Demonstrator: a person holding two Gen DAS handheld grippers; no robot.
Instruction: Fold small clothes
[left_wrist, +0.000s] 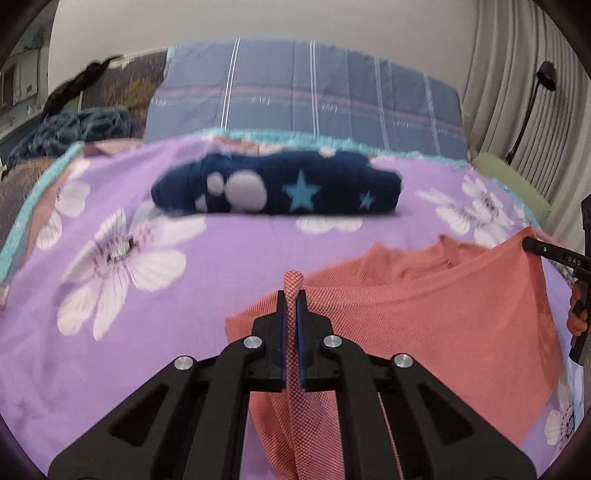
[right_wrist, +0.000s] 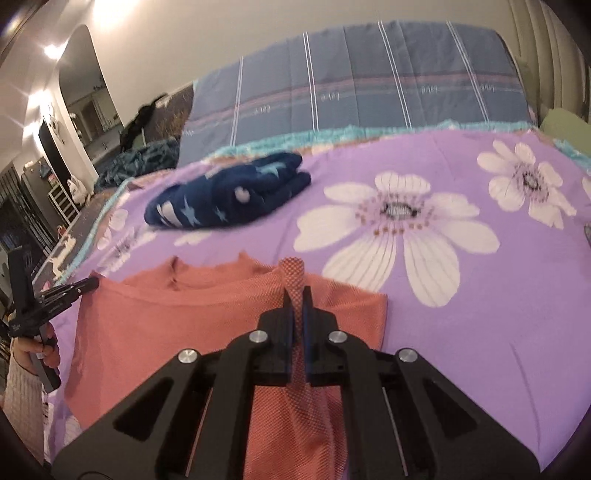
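Observation:
A small salmon-pink mesh shirt (left_wrist: 424, 306) hangs stretched just above a purple flowered bedspread (left_wrist: 184, 295). My left gripper (left_wrist: 291, 295) is shut on one corner of the pink shirt, with a fold of cloth sticking up between its pads. My right gripper (right_wrist: 297, 295) is shut on the opposite corner of the pink shirt (right_wrist: 155, 325) in the same way. Each view shows the other gripper at the frame edge, pinching the far corner: the right gripper (left_wrist: 528, 243) and the left gripper (right_wrist: 92, 283). The neckline faces away from me.
A folded navy garment with stars and white spots (left_wrist: 277, 184) lies further back on the bedspread (right_wrist: 480, 314). Behind it lies a blue striped quilt (left_wrist: 306, 96). A crumpled teal blanket (left_wrist: 70, 129) is at the far left. Curtains (left_wrist: 517, 92) and a lamp stand to the right.

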